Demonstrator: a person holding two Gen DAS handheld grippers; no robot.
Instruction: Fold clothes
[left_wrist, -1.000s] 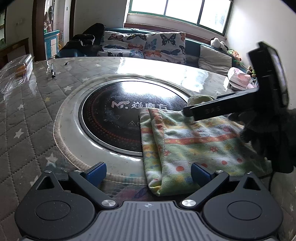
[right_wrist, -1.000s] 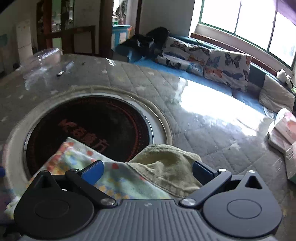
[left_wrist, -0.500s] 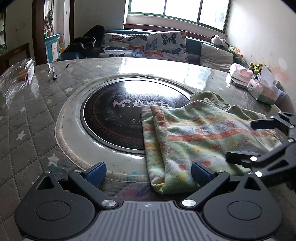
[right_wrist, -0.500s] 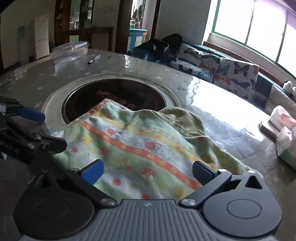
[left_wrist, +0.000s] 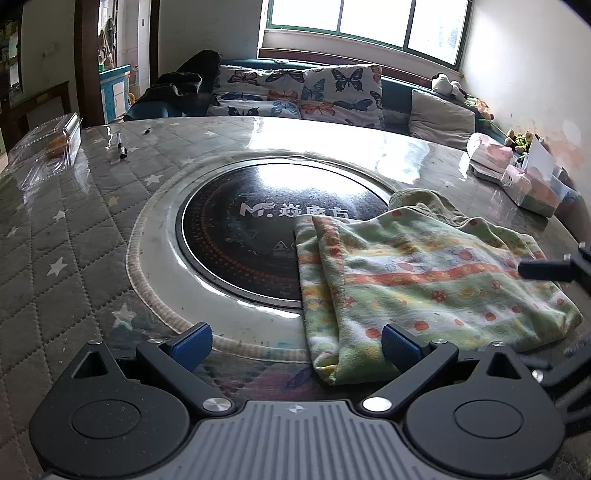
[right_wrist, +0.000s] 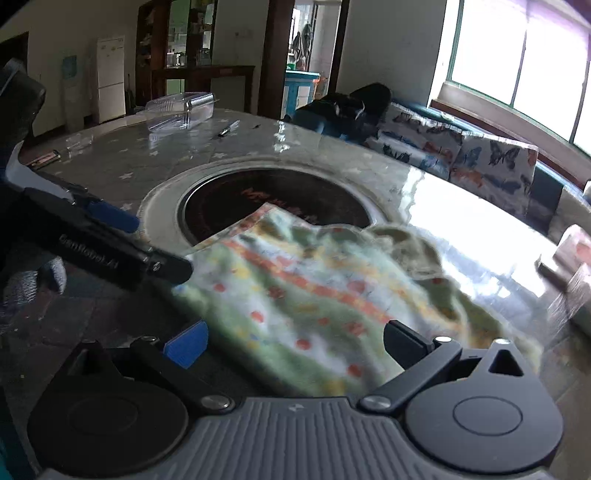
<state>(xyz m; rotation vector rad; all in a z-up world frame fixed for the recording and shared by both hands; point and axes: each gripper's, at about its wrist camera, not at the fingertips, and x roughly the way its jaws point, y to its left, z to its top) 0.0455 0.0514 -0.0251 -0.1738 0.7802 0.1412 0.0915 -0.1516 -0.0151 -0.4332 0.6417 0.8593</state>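
Note:
A folded green garment (left_wrist: 424, 280) with orange stripes and red dots lies on the round table, partly over the black hotplate (left_wrist: 251, 229). An olive inner part (left_wrist: 424, 201) sticks out at its far edge. My left gripper (left_wrist: 295, 341) is open and empty, just in front of the garment's near left corner. My right gripper (right_wrist: 291, 341) is open and empty, at the garment's (right_wrist: 314, 295) near edge, which looks blurred. The right gripper's finger shows at the right of the left wrist view (left_wrist: 546, 269). The left gripper shows at the left of the right wrist view (right_wrist: 125, 236).
A clear plastic box (left_wrist: 51, 144) and a pen (left_wrist: 121, 146) lie at the table's far left. Tissue packs and boxes (left_wrist: 517, 173) stand at the far right edge. A sofa with butterfly cushions (left_wrist: 303, 92) is behind the table.
The right gripper has let go of the garment and drawn back to its near edge. The garment now lies flat. The left gripper has stayed almost still.

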